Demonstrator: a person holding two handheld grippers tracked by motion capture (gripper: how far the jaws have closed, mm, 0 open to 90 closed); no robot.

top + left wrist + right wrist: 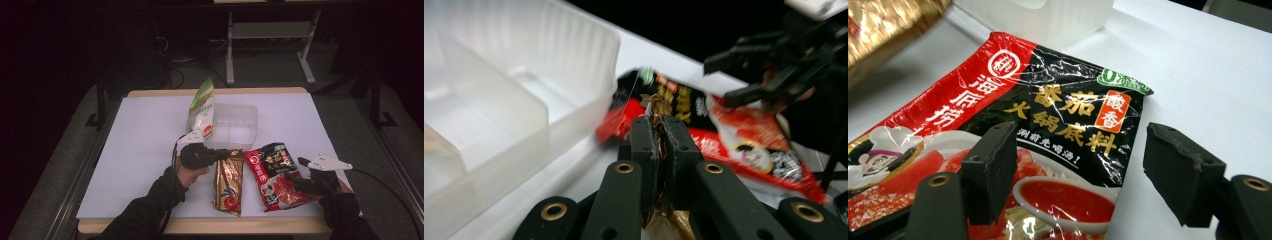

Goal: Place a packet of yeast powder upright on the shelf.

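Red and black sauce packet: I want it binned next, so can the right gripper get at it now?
Probably yes: the right gripper hangs open over the red and black sauce packet, nothing between them.

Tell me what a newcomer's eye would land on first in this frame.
Probably the red and black sauce packet lying at the table's near right, with the open right gripper poised over it. Next, the gold packet at the near centre, its top edge pinched in the shut left gripper. Behind them sits a clear plastic bin with a green and white bag standing at its left.
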